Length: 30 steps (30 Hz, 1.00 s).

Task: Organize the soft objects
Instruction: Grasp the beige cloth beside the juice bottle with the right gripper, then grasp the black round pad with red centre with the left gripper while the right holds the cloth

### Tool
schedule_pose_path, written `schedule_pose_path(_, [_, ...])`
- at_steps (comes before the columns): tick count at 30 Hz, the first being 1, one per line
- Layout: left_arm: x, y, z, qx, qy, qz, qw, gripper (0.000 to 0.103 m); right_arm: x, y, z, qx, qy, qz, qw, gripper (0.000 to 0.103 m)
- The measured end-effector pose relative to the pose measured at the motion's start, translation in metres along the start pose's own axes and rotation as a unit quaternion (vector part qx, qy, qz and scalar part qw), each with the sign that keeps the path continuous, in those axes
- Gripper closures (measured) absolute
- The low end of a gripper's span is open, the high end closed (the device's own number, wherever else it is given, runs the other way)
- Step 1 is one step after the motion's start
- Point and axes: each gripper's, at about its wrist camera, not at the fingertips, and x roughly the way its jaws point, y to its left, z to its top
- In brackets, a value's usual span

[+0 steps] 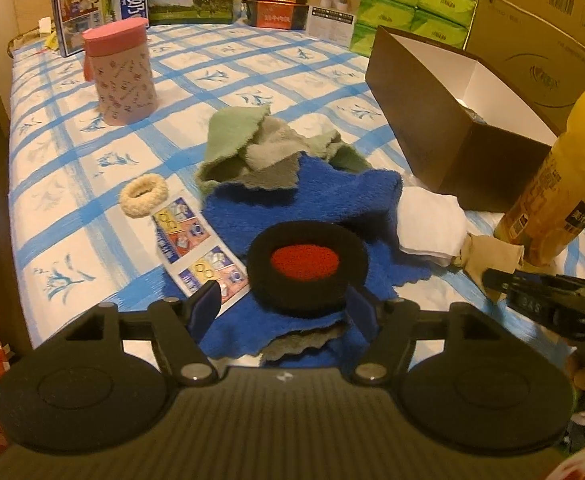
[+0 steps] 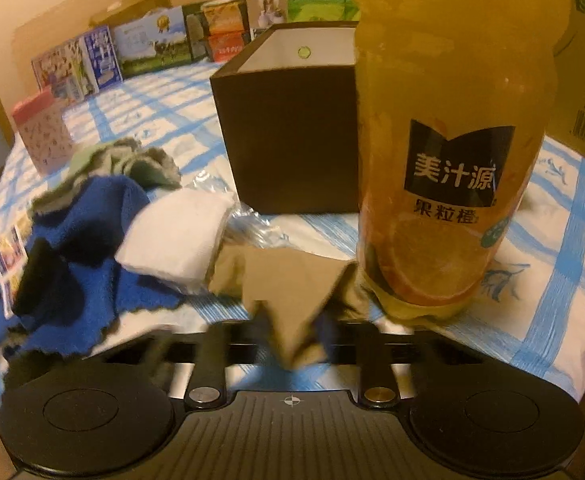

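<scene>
Right wrist view: right hand-held gripper (image 2: 292, 344) pinched on the tan cloth (image 2: 288, 280) beside the bottle (image 2: 448, 152), seemingly to lift it boxward, while left hand-held gripper (image 1: 282, 304) straddles, jaws apart, the black-and-red pad (image 1: 306, 270) left of that bottle, box (image 2: 288, 132) behind.

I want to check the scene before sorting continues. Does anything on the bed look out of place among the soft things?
Yes. An orange juice bottle stands upright on the bedspread, hard among cloths, beside the tan cloth. A printed card also lies partly under the blue towel.
</scene>
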Motion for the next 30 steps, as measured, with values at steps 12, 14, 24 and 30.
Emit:
schedule_pose_path(12, [0.031,-0.054,-0.006,0.114,-0.028,0.042,0.9922,0.065,-0.043,0.0,-0.003,0.02,-0.01,0.017,1.0,0.099])
schedule_pose_path(14, [0.034,-0.058,-0.007,0.125,-0.029,0.049,0.9905,0.074,-0.049,0.001,-0.001,0.018,-0.011,0.017,1.0,0.099])
schedule_pose_path(24, [-0.009,-0.035,0.0,0.102,-0.074,0.035,0.9914,0.094,-0.082,0.015,0.008,0.022,-0.035,0.034,0.999,0.099])
schedule_pose_path(30, [-0.045,-0.019,0.023,0.071,-0.1,-0.007,0.9925,0.095,-0.105,0.039,0.026,-0.001,-0.076,0.036,0.996,0.099])
